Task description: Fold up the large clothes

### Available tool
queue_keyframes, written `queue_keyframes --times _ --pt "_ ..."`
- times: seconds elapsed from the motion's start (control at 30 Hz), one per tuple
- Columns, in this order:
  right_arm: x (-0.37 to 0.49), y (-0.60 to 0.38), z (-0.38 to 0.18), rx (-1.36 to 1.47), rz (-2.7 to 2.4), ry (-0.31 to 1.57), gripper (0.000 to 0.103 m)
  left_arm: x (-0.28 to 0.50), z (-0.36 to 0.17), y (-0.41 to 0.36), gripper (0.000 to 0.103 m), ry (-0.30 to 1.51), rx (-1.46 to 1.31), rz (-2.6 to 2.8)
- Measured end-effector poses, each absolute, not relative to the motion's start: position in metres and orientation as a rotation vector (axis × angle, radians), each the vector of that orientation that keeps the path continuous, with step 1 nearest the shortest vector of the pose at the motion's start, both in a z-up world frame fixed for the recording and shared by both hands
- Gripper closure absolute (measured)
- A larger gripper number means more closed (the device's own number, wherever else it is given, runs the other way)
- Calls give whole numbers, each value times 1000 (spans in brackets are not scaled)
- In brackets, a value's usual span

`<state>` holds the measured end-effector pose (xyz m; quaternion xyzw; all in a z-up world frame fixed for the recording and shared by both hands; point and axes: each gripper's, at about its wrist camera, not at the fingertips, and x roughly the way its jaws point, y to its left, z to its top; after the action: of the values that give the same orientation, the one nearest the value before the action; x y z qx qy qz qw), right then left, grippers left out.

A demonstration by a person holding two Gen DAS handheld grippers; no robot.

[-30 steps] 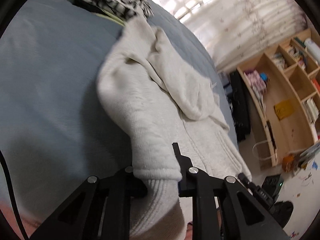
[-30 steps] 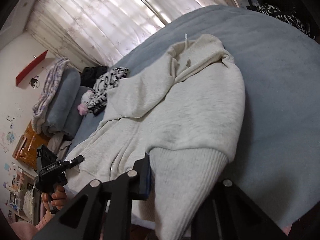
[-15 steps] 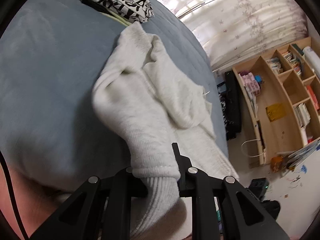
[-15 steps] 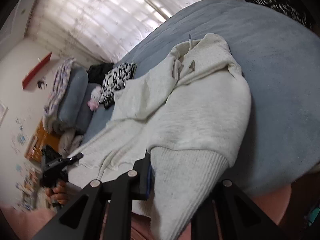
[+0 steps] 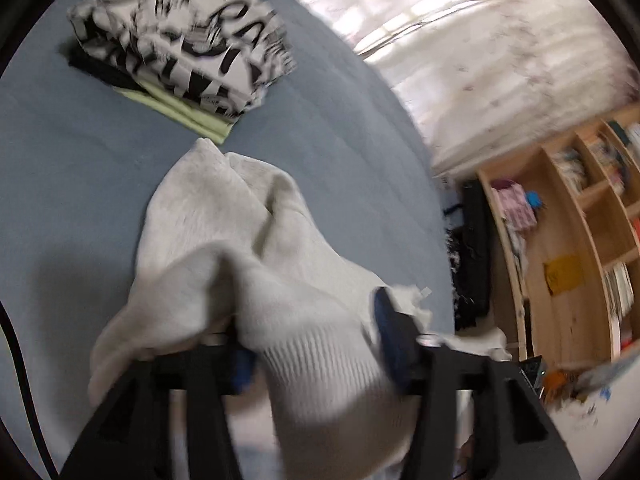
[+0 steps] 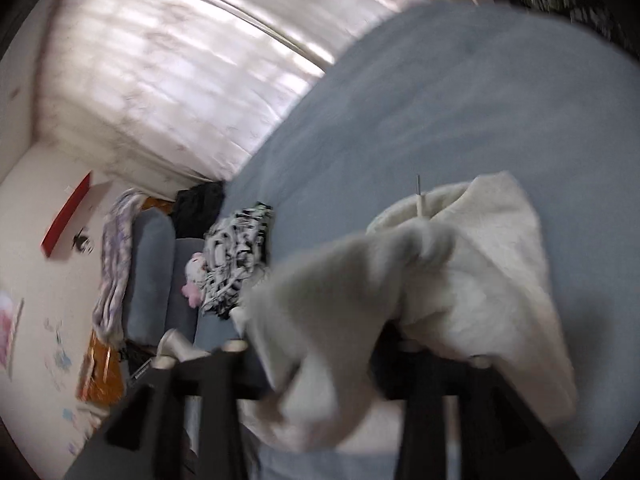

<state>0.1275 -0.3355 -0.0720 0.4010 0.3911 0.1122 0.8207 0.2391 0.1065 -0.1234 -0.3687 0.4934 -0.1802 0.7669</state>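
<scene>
Sweater (image 5: pixel 248 264) hem between both my jaws, now opening to drop the fold toward twelve o'clock on the bed (image 5: pixel 80 168).

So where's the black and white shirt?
The folded black-and-white patterned shirt lies at the left wrist view's upper left, on the blue bed, beyond the cream sweater.

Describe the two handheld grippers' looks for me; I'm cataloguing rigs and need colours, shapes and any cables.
Both are matte black. The left gripper has angular, strut-like fingers with triangular cut-outs, blue pads inside the jaws, and a thin black cable curving along the view's left edge. The right gripper has the same black struts with small silvery screw heads. Motion blur hides any markings.
</scene>
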Motion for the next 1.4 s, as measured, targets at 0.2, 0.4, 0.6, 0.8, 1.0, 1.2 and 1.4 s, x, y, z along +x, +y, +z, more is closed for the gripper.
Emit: queue_keyframes --times 0.2,0.4,0.6,0.8,1.0,1.2,1.4 --pt "174 -327 -120 899 211 940 29 291 -169 114 26 1136 -971 -351" --pt "159 -328 -101 718 188 897 29 295 -154 105 25 1104 -667 -334" --pt "144 -350 -94 419 40 864 29 296 -153 72 26 1063 -84 -303" --pt "161 -343 -112 331 99 909 29 309 -155 48 27 1043 55 -386" --pt "193 -341 -144 395 195 1006 29 330 -162 32 27 1069 58 -456" --pt "203 -339 -163 422 224 1025 58 333 -171 12 35 1074 154 -467" --pt "177 -318 -148 226 99 925 91 317 -175 -11 94 985 278 -392"
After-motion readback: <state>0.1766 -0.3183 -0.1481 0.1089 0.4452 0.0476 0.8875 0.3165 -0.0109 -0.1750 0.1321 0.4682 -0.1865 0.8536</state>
